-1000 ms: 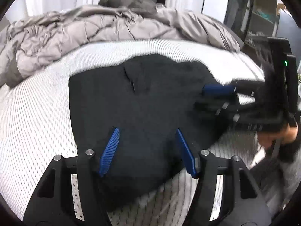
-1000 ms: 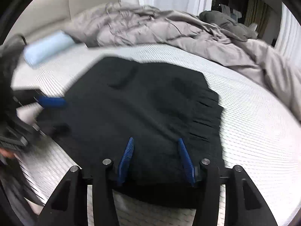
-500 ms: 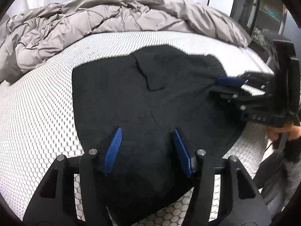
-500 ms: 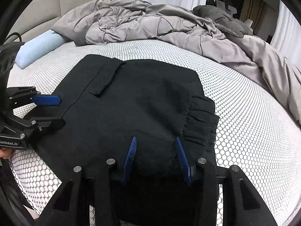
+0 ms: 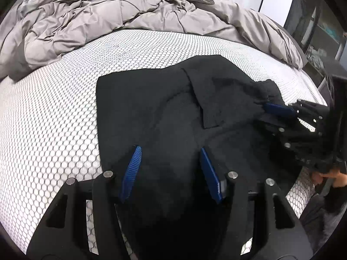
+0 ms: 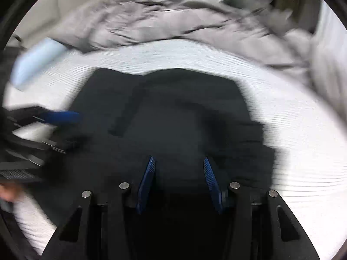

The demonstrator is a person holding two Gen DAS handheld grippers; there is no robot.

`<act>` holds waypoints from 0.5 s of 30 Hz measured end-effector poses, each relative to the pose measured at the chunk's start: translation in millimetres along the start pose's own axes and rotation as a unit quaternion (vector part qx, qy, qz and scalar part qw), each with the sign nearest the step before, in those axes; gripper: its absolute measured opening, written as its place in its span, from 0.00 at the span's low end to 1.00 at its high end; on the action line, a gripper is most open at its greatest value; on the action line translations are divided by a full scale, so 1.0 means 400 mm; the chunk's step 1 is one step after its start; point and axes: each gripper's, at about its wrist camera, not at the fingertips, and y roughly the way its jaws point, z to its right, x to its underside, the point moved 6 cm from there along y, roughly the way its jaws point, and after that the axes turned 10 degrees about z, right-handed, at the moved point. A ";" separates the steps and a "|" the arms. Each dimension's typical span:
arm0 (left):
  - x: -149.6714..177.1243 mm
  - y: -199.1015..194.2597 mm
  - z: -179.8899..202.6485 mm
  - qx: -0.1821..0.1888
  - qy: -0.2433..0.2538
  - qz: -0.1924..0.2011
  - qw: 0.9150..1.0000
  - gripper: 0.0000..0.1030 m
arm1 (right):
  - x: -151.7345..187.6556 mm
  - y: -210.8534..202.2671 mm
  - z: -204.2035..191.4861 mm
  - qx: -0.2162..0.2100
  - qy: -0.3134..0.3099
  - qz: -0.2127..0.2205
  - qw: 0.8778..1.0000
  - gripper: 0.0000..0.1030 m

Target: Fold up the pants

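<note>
The black pants [image 5: 156,112] lie folded in a flat bundle on the white honeycomb mattress [image 5: 47,112]. They also show in the blurred right wrist view [image 6: 184,117]. My left gripper [image 5: 170,151] is open, its blue fingers low over the near edge of the pants. My right gripper [image 6: 179,161] is open over the opposite edge; in the left wrist view it [image 5: 279,110] sits at the gathered waistband at the right. The left gripper appears at the left of the right wrist view [image 6: 60,117].
A rumpled grey duvet [image 5: 121,17] is heaped along the far side of the bed. A light blue pillow [image 6: 36,60] lies at the far left in the right wrist view. Dark shelving [image 5: 321,28] stands beyond the bed's right edge.
Both grippers stay open over the pants. The right gripper has shifted along the waistband edge and its view is now motion-blurred. The left view has drawn back slightly.
</note>
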 end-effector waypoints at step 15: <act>-0.091 0.089 -0.027 -0.009 -0.001 -0.023 1.000 0.51 | -0.073 0.087 -0.111 -0.104 0.042 -0.013 0.994 0.46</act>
